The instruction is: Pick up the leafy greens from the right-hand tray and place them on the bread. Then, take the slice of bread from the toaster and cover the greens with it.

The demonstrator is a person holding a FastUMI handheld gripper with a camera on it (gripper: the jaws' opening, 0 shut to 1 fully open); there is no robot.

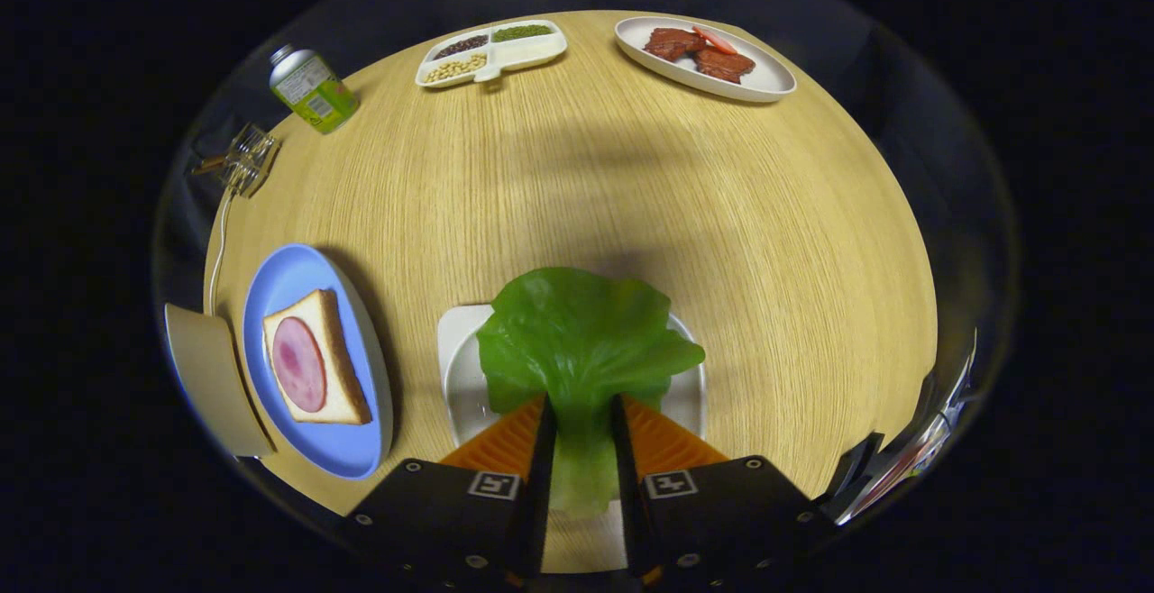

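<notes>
A broad green lettuce leaf [577,341] spreads just ahead of my fingers, and its pale stem runs back between them. My gripper [581,413] is shut on that stem, both fingers pressing it. The leaf hangs over a white tray [455,377] beneath it. Left of the fingers, a blue plate [288,278] carries a slice of bread [338,368] topped with a round of pink ham [299,364]. A beige toaster [207,377] stands just left of the blue plate.
On the far side of the round wooden table [721,214] lie a divided white dish of beans and seeds [491,50] and an oval plate of brown meat slices [703,57]. A green-labelled bottle [311,88] and a small glass holder [243,159] stand far left.
</notes>
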